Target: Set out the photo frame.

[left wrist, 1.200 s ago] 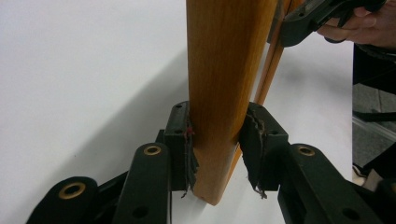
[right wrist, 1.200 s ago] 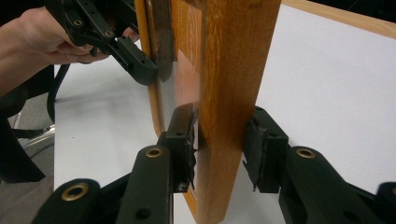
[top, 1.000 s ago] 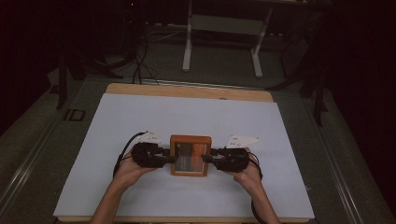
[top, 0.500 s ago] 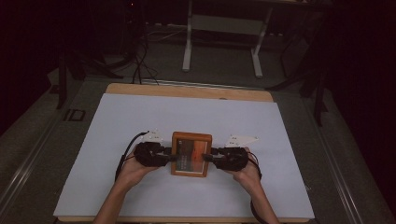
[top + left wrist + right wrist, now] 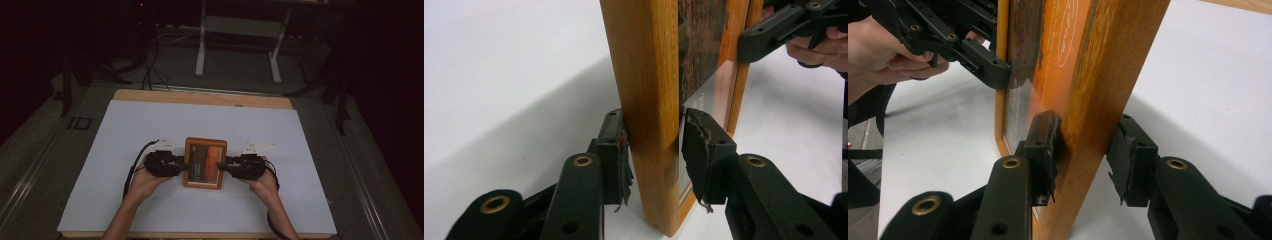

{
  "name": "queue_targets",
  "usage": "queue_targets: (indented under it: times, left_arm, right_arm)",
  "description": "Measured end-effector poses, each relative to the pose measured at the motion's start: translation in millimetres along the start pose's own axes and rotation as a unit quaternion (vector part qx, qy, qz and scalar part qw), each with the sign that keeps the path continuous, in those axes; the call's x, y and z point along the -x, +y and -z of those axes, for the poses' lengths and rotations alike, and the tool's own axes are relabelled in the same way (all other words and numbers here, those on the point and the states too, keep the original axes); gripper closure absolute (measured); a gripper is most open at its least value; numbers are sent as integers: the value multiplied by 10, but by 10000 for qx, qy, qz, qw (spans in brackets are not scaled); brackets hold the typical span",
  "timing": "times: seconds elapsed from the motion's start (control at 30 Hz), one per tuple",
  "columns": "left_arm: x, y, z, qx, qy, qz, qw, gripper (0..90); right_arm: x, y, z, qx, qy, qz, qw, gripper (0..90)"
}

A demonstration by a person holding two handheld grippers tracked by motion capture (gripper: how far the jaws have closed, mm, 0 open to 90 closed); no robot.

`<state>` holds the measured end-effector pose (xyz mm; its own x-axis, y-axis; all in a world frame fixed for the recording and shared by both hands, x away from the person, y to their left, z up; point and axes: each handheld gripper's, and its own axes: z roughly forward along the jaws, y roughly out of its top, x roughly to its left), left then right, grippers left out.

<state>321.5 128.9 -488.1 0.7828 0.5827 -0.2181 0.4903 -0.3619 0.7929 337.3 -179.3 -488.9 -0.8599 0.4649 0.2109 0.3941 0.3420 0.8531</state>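
Item under handling: a small rectangular picture frame of orange-brown wood with a glazed dark print (image 5: 204,163), located near the middle of the white-covered table (image 5: 150,125), toward the person's edge, long sides running away from the person.

Left gripper (image 5: 182,166): engaged on the frame's left rail. In the left gripper view its jaws straddle the wooden rail (image 5: 644,75), one worn pad (image 5: 616,150) against the back and the other against the glazed front. Judged clenched on the frame.

Right gripper (image 5: 226,167): engaged on the opposite rail. In the right gripper view one pad (image 5: 1045,135) sits on the front face and the other at the back of the wood (image 5: 1108,60). Contact at the rear pad looks light, yet the jaws read as grasping the frame.

Progress: both-sided grasp appears established. With a jaw under each rail, the frame is judged slightly clear of the table, though the clearance cannot be confirmed from above.

Outstanding: lifting clear, carrying and setting down or standing up the frame; no stand or destination is visible
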Motion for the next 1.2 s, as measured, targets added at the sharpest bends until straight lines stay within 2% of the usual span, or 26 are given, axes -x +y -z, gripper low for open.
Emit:
queue_targets:
  times: [0.27,0.57,0.63,0.77,0.87,1.0,1.2]
  left_arm:
    - [14,-13,11,-17,1,16,10000,655]
    - [36,-11,12,-54,65,-14,10000,653]
    - [44,-13,11,-75,108,-61,9999,642]
    - [24,-31,13,-25,-12,15,10000,570]
    - [10,-53,17,10,-31,95,9999,554]
    - [13,-71,20,-24,-30,93,9999,538]
    - [21,-64,112,130,-6,140,9998,508]
  right_arm:
    - [42,-8,-1,36,39,-67,10000,648]
    - [21,-29,4,-4,-2,-89,10000,646]
    - [16,-31,1,-6,-9,-75,10000,607]
    - [22,-29,25,-29,-15,-155,9999,519]
    - [33,-29,79,38,-54,-204,9998,492]
    - [35,-28,139,64,-115,-237,9996,473]
    - [75,-48,295,144,-275,-332,9990,431]
